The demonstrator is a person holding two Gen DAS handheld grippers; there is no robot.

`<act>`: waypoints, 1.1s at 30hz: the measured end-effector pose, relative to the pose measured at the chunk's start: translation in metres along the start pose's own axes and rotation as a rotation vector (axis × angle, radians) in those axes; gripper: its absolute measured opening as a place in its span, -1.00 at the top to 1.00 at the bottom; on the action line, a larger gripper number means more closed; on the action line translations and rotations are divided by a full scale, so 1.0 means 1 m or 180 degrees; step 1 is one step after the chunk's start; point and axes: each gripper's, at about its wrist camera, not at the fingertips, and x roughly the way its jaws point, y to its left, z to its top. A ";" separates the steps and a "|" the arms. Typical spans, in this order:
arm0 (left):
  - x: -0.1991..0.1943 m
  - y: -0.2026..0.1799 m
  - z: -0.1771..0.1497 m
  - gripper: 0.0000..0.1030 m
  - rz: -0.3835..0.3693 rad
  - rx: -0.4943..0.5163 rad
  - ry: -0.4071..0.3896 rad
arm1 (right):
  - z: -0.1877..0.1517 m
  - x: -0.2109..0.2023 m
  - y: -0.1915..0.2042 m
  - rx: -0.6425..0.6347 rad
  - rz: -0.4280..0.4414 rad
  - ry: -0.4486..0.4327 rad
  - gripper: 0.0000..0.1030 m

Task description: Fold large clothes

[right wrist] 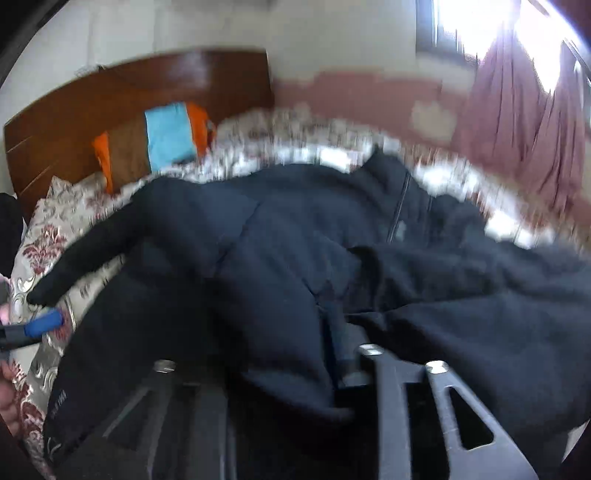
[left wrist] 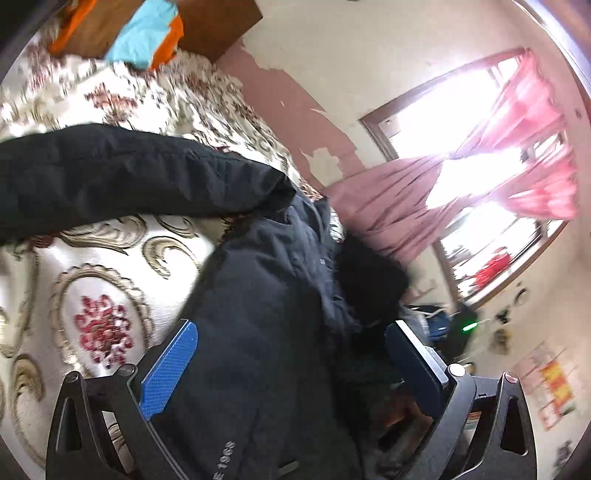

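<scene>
Dark navy jacket, rumpled, one sleeve outstretched, on floral bedspread

The jacket is dark, matt woven cloth, and the bedspread beneath it is a slightly shiny cloth with a raised floral pattern. At twelve o'clock in the left view the headboard is glossy polished wood, with the curtain at three o'clock of thin matt pink cloth. The left tongs have matt black plastic arms, shiny metal bolts and blue, fine-textured pads.
</scene>
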 end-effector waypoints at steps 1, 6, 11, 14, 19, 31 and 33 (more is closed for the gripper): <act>0.004 0.002 0.003 -0.99 -0.0104 -0.0057 0.0015 | -0.008 0.000 0.001 -0.0013 0.0093 0.0062 -0.14; 0.020 0.004 0.004 -0.99 -0.0327 -0.0173 0.0036 | -0.039 -0.027 0.014 -0.0235 0.0298 0.0152 -0.48; 0.038 -0.006 -0.014 -0.99 -0.0472 -0.0011 0.0351 | -0.064 -0.075 -0.003 -0.0195 0.0310 0.0039 -0.48; 0.056 -0.022 -0.028 -0.99 -0.0485 0.0180 0.0502 | -0.077 -0.101 -0.025 -0.0128 0.0148 -0.0145 -0.49; 0.085 -0.051 -0.041 -0.99 -0.0378 0.0404 0.0679 | -0.106 -0.129 -0.057 -0.0102 -0.0232 -0.0264 -0.49; 0.129 -0.043 -0.033 0.26 0.0122 0.0559 0.0651 | -0.112 -0.129 -0.095 0.0348 -0.0717 -0.0126 -0.49; 0.137 -0.033 -0.031 0.77 -0.0060 0.0370 0.0798 | -0.109 -0.122 -0.093 0.0355 -0.0902 -0.0043 -0.49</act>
